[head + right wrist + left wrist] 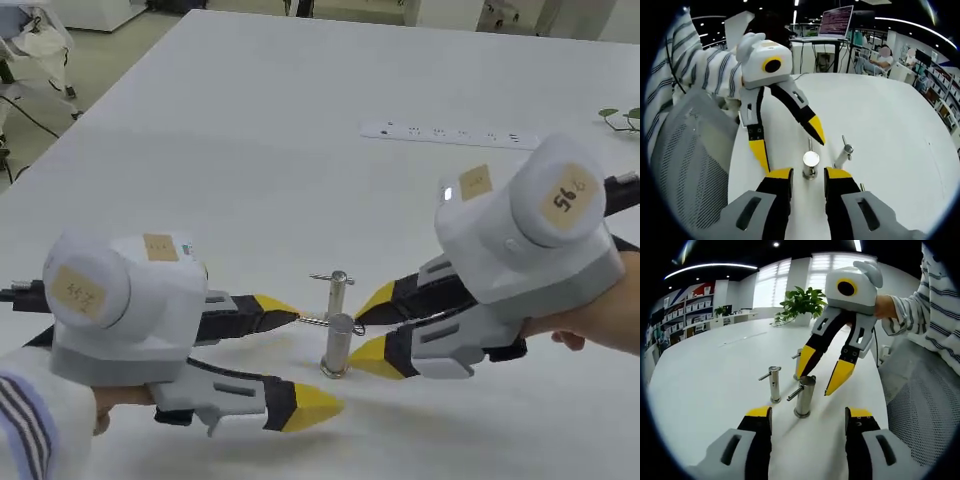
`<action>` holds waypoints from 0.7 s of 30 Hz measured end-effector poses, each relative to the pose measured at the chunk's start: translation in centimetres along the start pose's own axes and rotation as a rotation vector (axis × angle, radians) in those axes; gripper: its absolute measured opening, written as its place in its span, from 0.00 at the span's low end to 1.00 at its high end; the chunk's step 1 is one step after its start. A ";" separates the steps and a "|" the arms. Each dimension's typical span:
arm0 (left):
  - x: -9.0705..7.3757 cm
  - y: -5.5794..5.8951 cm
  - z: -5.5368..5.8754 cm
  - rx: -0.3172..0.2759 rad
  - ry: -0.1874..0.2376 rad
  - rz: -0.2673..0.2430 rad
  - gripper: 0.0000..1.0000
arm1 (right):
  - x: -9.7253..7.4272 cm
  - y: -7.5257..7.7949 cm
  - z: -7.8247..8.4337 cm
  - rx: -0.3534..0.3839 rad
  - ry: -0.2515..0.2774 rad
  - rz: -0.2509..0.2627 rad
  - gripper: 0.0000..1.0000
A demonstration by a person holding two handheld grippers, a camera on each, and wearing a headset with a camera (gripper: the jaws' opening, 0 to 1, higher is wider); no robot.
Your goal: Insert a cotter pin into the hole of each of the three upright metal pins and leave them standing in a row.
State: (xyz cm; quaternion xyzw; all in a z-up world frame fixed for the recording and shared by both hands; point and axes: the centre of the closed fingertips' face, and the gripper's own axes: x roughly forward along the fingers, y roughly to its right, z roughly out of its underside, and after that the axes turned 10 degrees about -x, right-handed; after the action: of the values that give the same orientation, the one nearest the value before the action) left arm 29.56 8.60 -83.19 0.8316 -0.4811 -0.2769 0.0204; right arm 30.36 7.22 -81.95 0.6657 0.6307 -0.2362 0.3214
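Flanking the metal pin (340,345), left gripper (315,358) splayed wide — right gripper (355,338) parted, both low.

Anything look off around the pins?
Nothing stands out. In the left gripper view the near pin and left pin stand upright, each with a cotter pin through it. The third pin is partly hidden behind the right gripper.

place: open office | cues: white table (250,120); power strip (450,133); laptop (836,21); shelves (695,315); potted plant (800,302); mesh chair (690,165)
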 end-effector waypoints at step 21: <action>-1.1 -0.3 -0.1 -0.053 0.052 -0.039 0.99 | 2.1 0.1 -0.9 -0.003 0.051 -0.005 0.28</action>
State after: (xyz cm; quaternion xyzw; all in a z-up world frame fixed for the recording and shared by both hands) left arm 29.44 9.65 -82.71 0.8469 -0.4566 -0.2679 0.0493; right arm 30.53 9.30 -82.79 0.6693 0.6408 -0.2190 0.3057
